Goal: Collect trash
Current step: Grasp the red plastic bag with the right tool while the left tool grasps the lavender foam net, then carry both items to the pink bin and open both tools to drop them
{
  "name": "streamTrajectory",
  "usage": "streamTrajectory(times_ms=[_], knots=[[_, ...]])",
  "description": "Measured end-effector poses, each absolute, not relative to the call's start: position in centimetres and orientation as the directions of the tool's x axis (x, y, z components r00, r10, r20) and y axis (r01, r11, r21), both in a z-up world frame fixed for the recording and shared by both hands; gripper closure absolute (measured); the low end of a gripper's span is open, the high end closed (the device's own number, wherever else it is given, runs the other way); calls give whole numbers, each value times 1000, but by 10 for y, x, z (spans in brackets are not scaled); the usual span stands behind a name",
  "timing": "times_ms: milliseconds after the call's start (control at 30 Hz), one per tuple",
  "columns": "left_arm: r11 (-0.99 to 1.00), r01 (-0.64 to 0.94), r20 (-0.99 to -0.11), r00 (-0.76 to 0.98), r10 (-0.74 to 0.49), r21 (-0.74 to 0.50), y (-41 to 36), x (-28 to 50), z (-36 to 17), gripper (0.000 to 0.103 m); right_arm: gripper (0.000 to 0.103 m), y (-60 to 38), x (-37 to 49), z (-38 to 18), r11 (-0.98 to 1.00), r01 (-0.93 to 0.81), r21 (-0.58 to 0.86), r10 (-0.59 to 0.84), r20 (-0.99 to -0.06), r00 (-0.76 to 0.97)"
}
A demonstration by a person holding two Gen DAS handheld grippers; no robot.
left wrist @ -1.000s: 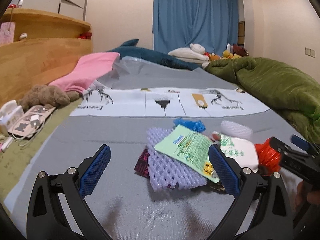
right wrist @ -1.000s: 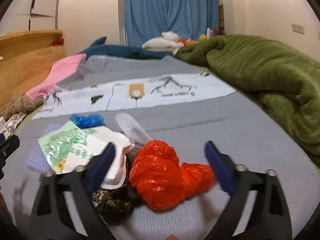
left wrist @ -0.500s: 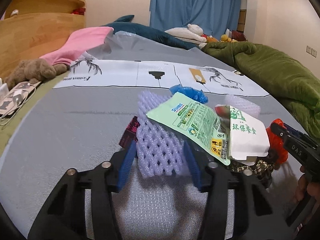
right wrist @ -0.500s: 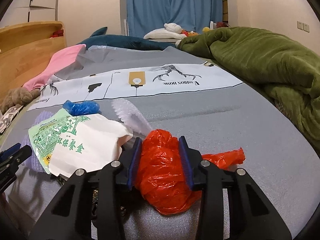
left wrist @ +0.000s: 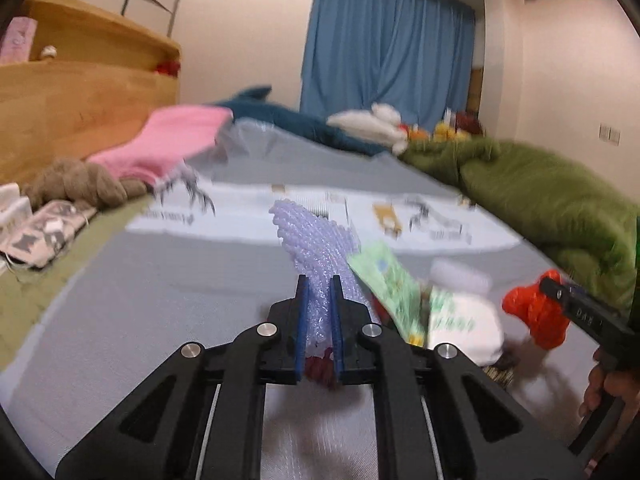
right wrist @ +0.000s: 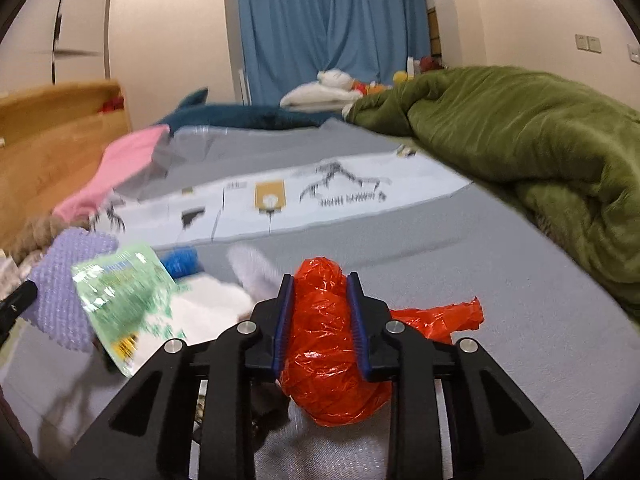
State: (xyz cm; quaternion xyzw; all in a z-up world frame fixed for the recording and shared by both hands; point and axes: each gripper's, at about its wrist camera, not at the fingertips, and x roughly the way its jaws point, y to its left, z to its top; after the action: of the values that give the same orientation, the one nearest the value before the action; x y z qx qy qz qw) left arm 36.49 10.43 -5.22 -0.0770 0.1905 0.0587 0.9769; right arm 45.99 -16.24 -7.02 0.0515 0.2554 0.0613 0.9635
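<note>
Item, left wrist view: left gripper (left wrist: 319,320), black frame with blue pads, fingers pressed together on a lilac foam-mesh fruit sleeve (left wrist: 316,240). Sleeve rose from between the pads toward 12 o'clock, lifted off the grey woven bed mat (left wrist: 160,300). Dark red wrapper (left wrist: 318,366) showed just below the pads; whether it was gripped could not be told. At 3 o'clock of the sleeve, touching it: green printed plastic packet (left wrist: 394,292), tilted; next right, white paper bag with green print (left wrist: 464,320). Further toward 3 o'clock, crumpled red plastic bag (left wrist: 534,312) at the tip of the right gripper (left wrist: 560,294), a hand (left wrist: 612,380) on its handle. Olive-green quilt (left wrist: 540,196) at 2 o'clock; pink cloth (left wrist: 172,140) and brown plush toy (left wrist: 76,184) at 10 o'clock. View blurred.

Item, right wrist view: right gripper (right wrist: 320,320), fingers clamped on the crumpled red plastic bag (right wrist: 324,344), which bulged below the pads; a loose tail (right wrist: 444,316) trailed toward 3 o'clock over the mat (right wrist: 520,280). At 9 o'clock: lilac sleeve (right wrist: 64,280), green packet (right wrist: 120,296) and white bag (right wrist: 208,308), overlapping. Blue crumpled plastic scrap (right wrist: 182,262) at 10 o'clock, pale foam sleeve (right wrist: 252,268) beside it. White printed sheet (right wrist: 320,196) at 12 o'clock; quilt (right wrist: 520,132) at 2 o'clock.
</note>
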Motion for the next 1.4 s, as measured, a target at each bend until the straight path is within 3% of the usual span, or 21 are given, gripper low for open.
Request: streamTrajectory(times_ms=[200, 633, 900, 1400], knots=[[977, -150, -270, 957, 105, -152, 118, 334, -1, 93, 76, -167, 438, -14, 983, -119, 139, 167, -412, 896], [986, -48, -191, 981, 17, -157, 103, 227, 60, 93, 76, -168, 305, 65, 950, -278, 143, 309, -294, 905], [982, 96, -216, 968, -130, -164, 63, 166, 59, 93, 76, -191, 212, 65, 943, -306, 133, 333, -338, 880], [888, 399, -393, 796, -459, -229, -60, 145, -14, 93, 76, -281, 104, 0, 990, -104, 100, 139, -470, 872]])
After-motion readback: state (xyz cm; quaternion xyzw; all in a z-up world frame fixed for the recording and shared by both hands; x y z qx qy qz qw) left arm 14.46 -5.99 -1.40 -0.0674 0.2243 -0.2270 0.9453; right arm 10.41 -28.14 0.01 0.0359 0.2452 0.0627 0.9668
